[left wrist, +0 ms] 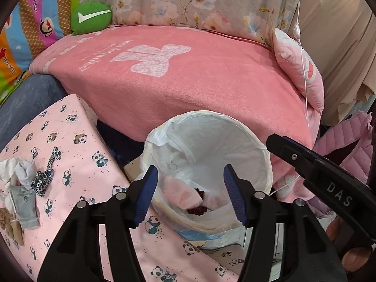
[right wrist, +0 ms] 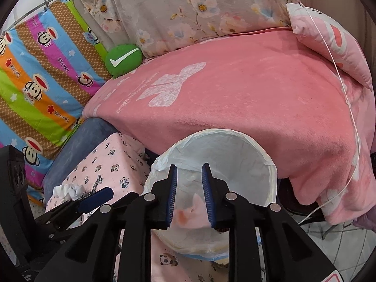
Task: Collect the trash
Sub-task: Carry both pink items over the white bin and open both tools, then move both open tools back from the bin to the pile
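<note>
Trash lies in the bin [left wrist: 246, 145], a round one lined with a white bag [left wrist: 164, 138]: a pink wad [left wrist: 181, 193] and a dark red scrap [left wrist: 198, 209] rest at the bottom. The bin stands between a panda-print surface [left wrist: 77, 164] and a bed under a pink blanket [left wrist: 188, 75].

The left gripper [left wrist: 190, 193] hovers over the bin mouth, its blue fingers [left wrist: 146, 195] spread wide with nothing between them. The right gripper [right wrist: 189, 193] hangs over the same opening, its fingers [right wrist: 172, 195] parted by a narrower gap, also holding nothing; the wad shows through that gap, down in the bin.

On the panda-print surface, left of the bin, sit white crumpled tissues [left wrist: 14, 168], a grey sock [left wrist: 27, 198] and a leopard-print band [left wrist: 45, 176]. A green check-mark cushion [left wrist: 91, 17] rests at the blanket's far edge.
</note>
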`<state>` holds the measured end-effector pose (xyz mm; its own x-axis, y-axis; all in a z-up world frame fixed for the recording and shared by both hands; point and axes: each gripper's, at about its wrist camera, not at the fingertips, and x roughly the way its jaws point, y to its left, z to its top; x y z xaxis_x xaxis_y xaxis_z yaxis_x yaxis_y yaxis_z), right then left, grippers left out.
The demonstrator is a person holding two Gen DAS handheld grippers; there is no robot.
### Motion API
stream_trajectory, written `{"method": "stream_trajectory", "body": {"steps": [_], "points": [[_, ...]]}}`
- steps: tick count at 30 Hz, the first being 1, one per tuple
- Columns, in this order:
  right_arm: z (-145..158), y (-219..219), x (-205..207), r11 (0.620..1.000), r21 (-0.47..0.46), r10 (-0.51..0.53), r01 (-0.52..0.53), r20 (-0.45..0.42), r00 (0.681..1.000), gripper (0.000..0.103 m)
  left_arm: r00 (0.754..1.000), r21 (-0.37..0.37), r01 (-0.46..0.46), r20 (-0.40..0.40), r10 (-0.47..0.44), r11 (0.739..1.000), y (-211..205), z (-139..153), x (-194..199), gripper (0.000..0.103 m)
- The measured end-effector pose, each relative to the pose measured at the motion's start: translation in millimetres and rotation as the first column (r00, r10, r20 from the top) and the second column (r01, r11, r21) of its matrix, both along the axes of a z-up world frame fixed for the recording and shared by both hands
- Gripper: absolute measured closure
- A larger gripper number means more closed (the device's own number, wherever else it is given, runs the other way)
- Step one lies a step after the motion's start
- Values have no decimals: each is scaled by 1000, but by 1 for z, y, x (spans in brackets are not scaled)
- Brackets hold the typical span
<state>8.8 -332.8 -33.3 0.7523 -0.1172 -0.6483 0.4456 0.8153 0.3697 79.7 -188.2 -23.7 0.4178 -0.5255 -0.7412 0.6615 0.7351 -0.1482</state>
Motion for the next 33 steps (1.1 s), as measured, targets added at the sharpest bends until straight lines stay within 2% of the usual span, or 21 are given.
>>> {"method": "stream_trajectory", "body": {"steps": [14,33], "points": [[3,48,-11,998,-29,58,-58,-10,998,67,990,2,-133,37,133,991,55,5,-7,47],[3,150,-1,971,-45,233,-235,-37,972,66,952,-10,-305,36,306,952,159,2,-13,47]]}}
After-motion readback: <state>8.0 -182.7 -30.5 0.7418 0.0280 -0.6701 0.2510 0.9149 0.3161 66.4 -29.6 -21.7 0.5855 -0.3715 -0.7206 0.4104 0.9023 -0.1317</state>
